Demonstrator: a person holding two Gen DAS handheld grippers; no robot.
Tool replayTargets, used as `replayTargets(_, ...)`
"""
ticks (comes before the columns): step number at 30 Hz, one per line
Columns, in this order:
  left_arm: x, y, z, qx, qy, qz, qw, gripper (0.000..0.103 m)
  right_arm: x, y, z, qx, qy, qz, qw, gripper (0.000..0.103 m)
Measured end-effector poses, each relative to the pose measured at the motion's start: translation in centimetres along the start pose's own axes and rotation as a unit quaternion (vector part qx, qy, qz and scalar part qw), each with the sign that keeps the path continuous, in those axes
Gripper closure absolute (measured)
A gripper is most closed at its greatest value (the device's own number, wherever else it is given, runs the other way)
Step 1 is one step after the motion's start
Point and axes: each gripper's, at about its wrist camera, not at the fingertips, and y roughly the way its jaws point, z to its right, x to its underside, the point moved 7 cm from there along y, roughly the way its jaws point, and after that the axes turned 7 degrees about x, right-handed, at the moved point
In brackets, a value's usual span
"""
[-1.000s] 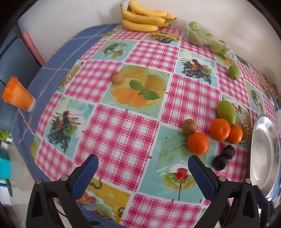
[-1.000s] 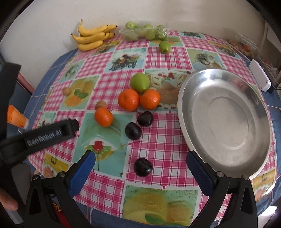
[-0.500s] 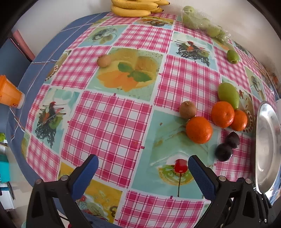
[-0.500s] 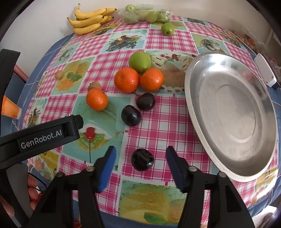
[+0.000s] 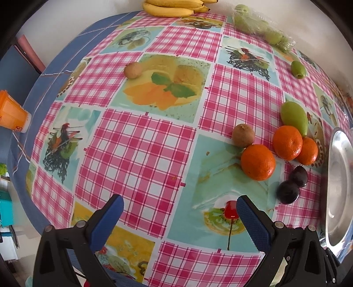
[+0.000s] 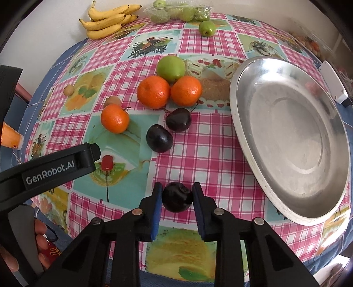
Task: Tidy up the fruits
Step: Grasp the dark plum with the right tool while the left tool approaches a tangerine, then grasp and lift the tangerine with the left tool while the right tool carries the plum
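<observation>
My right gripper (image 6: 177,196) is shut on a dark plum (image 6: 177,197) at the table's near edge, both blue pads touching its sides. Two more dark plums (image 6: 159,141) (image 6: 178,119) lie just beyond, with three oranges (image 6: 153,92) (image 6: 186,90) (image 6: 114,118), a green fruit (image 6: 171,68) and a small brown fruit (image 6: 112,102). A steel plate (image 6: 291,141) lies to the right. My left gripper (image 5: 179,206) is open and empty over the cloth; the oranges (image 5: 258,162) and plums (image 5: 288,192) lie to its right.
Bananas (image 6: 108,21) and a bag of green fruits (image 6: 178,12) lie at the far edge, a loose green fruit (image 6: 207,28) near them. A small brown fruit (image 5: 132,70) sits far left. An orange cup (image 5: 11,114) stands off the table's left. A white box (image 6: 333,85) lies right of the plate.
My right gripper moved forward and closed from wide open onto the nearest plum. My left gripper moved slightly forward over the cloth and stayed open.
</observation>
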Motion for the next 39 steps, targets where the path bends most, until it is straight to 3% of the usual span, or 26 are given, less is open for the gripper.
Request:
replayTargets(8,-1.4,-1.0,0.5,0.027,0.008,0.030,0.9991,0.000,-0.7,-2.1,0.7,-0.010,0.014,0.029,0.999,0.075)
replayTargets(12,-2.1,-1.2,2.0,0.050,0.032,0.025,0.9979,0.000,-1.3,-2.7,1.2,-0.014,0.028,0.032,0.999,0.075)
replayTargets(17,-2.8,-1.2,3.6,0.092,0.017,0.032,0.9951,0.003,-2.1,-2.9,1.9,-0.007,0.043,0.034,0.998,0.075)
replayTargets(19,-3.1,-1.0,3.9,0.081,0.029,0.033,0.9957,0.014,-2.4,-3.2,2.2,-0.010,0.051,0.036,0.998,0.075)
replayTargets(23,-3.2,-0.3,4.5,0.090,0.038,0.024,0.9950,0.019,-3.2,-3.6,2.6,-0.008,0.058,0.043,0.997,0.075)
replayTargets(31,-4.2,-0.5,6.5,0.108,0.063,0.027,0.9918,0.046,-5.1,-4.4,2.9,-0.012,0.060,0.057,0.996,0.075)
replayTargets(39,-4.5,-0.3,7.0,0.098,0.075,0.017,0.9922,0.050,-6.7,-4.9,3.1,-0.018,0.067,0.068,0.995,0.075)
